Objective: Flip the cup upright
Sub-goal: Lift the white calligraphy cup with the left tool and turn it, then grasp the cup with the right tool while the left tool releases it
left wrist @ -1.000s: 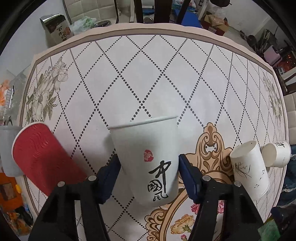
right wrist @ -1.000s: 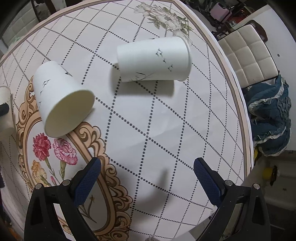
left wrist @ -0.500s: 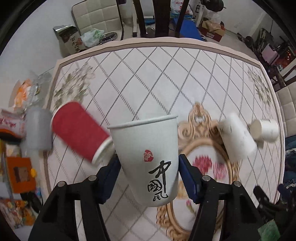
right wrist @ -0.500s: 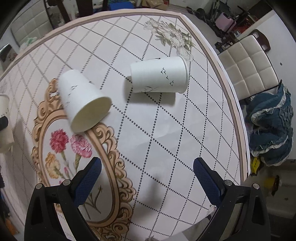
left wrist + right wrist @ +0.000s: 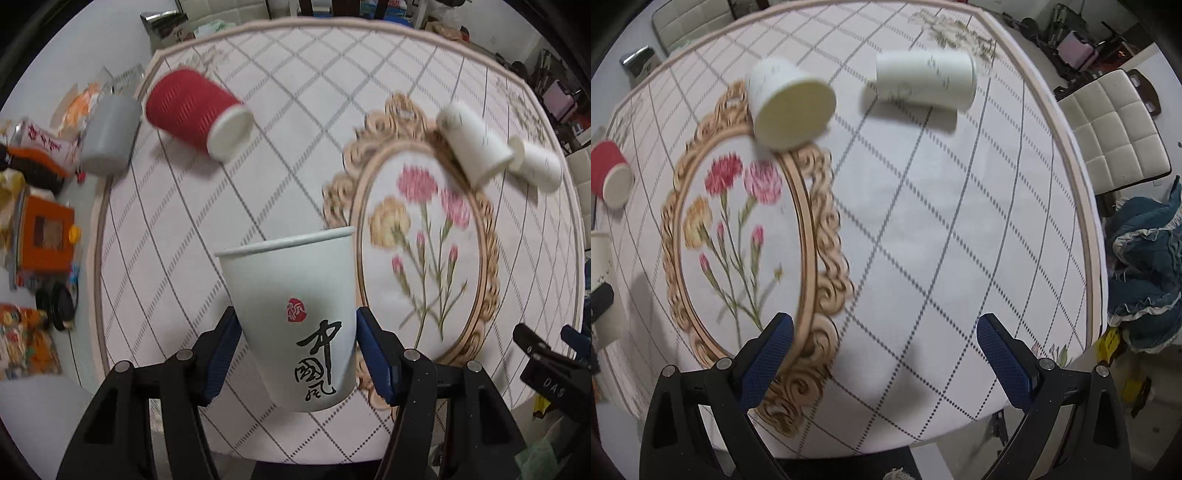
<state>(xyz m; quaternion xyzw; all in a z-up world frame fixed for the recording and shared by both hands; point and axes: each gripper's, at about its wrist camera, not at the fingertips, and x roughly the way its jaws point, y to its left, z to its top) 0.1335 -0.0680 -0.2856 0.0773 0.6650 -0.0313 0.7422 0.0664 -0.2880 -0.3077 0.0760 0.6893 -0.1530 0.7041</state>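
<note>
My left gripper (image 5: 295, 350) is shut on a white paper cup with black calligraphy (image 5: 295, 314), held mouth-up above the table's near edge. That cup also shows at the left edge of the right wrist view (image 5: 600, 266). A red ribbed cup (image 5: 195, 114) lies on its side at the far left. Two white cups lie on their sides at the far right, one nearer (image 5: 472, 144) and one behind it (image 5: 535, 164). In the right wrist view they lie ahead, one with its mouth toward me (image 5: 790, 107) and one crosswise (image 5: 927, 79). My right gripper (image 5: 884, 350) is open and empty above the tablecloth.
The round table (image 5: 923, 221) has a diamond-patterned cloth with a gold-framed flower print (image 5: 738, 229). A grey cup (image 5: 109, 138) and cluttered boxes (image 5: 44, 236) stand left of the table. A white chair (image 5: 1115, 136) and a blue cloth (image 5: 1145, 280) are at the right.
Both grippers have pulled back and up from the table, so more of it shows. The left gripper still holds the calligraphy cup mouth-up. The right gripper stays open.
</note>
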